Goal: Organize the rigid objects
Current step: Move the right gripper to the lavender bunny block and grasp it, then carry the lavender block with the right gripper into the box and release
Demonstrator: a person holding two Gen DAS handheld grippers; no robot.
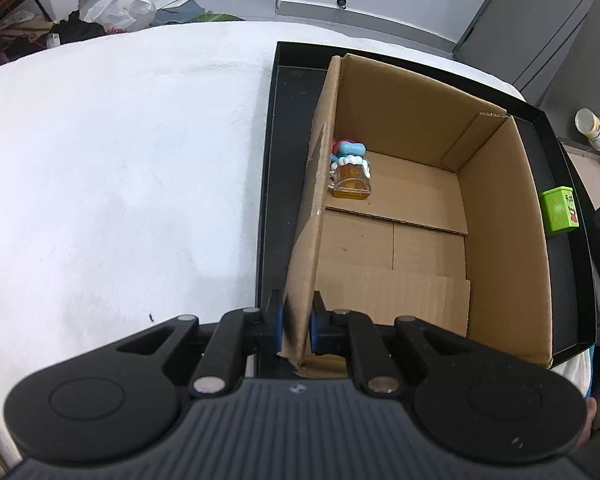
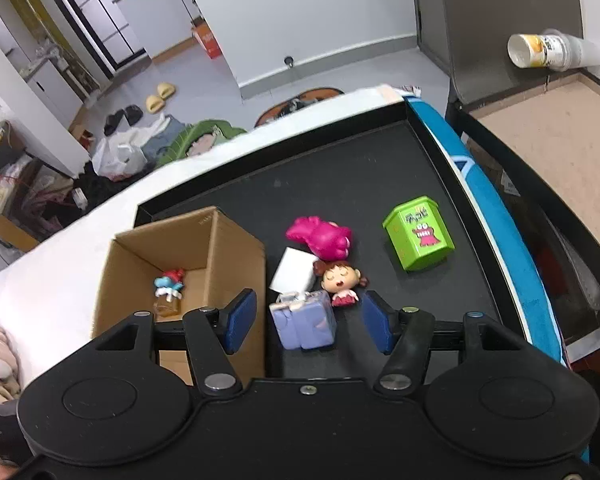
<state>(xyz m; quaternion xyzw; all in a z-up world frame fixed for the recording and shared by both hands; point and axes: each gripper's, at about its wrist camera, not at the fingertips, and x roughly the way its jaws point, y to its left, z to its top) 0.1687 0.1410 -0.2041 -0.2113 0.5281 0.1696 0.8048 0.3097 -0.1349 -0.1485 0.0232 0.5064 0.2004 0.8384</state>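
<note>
The left gripper [image 1: 297, 326] is clamped on the near side wall of the open brown corrugated cardboard box [image 1: 500, 216]; its blue pads [image 1: 278, 330] press the wall from both faces. Ahead of these fingers, at the far end of the same wall, two items lie on the box floor: an amber, transparent beer-mug figure with a white foam top [image 1: 350, 178] and, just behind it, a blue and red figure [image 1: 350, 147]. The box stands in a black shallow tray [image 1: 278, 200] on a white cloth-covered surface [image 1: 120, 160].

The right gripper [image 2: 308, 322] is released, its jaws standing apart with nothing pressed between the blue pads [image 2: 242, 320]. A lilac suitcase-shaped toy [image 2: 304, 322] lies on the tray floor in the gap between the fingers, clear of both. Just beyond it are a small doll with a large head, brown hair and a red dress [image 2: 342, 280], a white flat block [image 2: 294, 270] and a magenta soft-looking figure [image 2: 322, 236]. Farther out to the right stands a green house-shaped box with a pink monster print [image 2: 418, 236].
</note>
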